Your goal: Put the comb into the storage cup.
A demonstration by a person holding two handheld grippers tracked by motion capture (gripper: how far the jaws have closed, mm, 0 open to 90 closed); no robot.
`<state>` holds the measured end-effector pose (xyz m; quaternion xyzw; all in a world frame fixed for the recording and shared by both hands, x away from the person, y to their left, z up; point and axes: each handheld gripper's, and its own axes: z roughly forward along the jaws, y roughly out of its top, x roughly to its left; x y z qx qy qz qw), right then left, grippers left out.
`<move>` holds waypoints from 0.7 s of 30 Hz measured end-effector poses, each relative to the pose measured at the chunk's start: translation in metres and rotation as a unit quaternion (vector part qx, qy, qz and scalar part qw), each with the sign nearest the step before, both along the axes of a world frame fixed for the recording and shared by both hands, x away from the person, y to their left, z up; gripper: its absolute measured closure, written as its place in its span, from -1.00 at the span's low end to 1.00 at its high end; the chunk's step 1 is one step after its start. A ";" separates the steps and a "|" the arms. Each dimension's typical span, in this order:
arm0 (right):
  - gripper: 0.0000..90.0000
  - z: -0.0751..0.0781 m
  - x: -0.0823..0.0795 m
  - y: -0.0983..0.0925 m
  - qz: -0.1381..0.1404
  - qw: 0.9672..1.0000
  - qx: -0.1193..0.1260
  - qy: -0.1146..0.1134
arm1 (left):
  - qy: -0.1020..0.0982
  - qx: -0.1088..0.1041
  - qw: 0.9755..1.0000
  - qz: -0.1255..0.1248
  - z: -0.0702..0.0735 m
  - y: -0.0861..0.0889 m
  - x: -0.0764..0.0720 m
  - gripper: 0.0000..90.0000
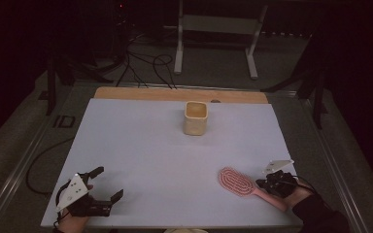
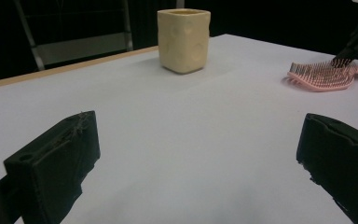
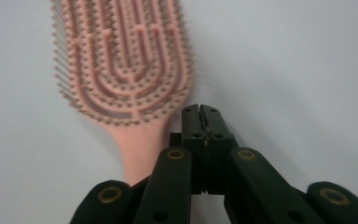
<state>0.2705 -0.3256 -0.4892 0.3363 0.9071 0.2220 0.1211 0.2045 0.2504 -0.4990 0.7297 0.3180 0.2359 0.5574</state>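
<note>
Right hand-held gripper (image 1: 267, 183) sits near the front right corner of the worktop (image 1: 141, 160), held by a hand in a dark sleeve. Its jaws are pressed together with nothing between them; in the right gripper view the closed tips (image 3: 204, 122) hang just beside the neck of the pink hairbrush (image 3: 121, 65), where the head narrows into the handle.

The pink hairbrush (image 1: 243, 185) lies flat on the worktop with bristles facing up. Its head points toward the middle of the worktop and its handle runs toward the front right corner, passing under the right hand-held gripper.

Left hand-held gripper (image 1: 108, 183) rests near the front left corner, a grey three-cornered plate on its top. Its jaws are spread wide with nothing between them; in the left gripper view both black jaws frame bare worktop surface.

A cream square cup (image 1: 195, 118) stands upright near the middle of the far edge, well apart from both grippers and from the hairbrush. In the left gripper view it appears as cream square cup (image 2: 183, 39), with dimpled sides.
</note>
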 end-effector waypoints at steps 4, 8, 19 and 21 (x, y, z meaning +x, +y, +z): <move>0.95 0.006 0.002 -0.004 -0.005 1.000 -0.007 -0.014 | 0.000 0.002 1.000 0.000 0.000 0.000 0.000 -0.99; 0.86 0.015 0.002 -0.006 0.002 1.000 -0.012 -0.020 | 0.001 0.000 1.000 0.001 0.000 0.000 0.000 -0.99; 0.21 0.032 -0.002 -0.005 0.036 0.999 -0.017 0.008 | 0.001 0.001 1.000 0.002 0.000 0.000 0.000 -0.99; 0.03 0.034 -0.003 -0.004 0.041 0.999 -0.018 0.015 | 0.001 0.001 1.000 0.002 0.000 0.000 0.000 -0.99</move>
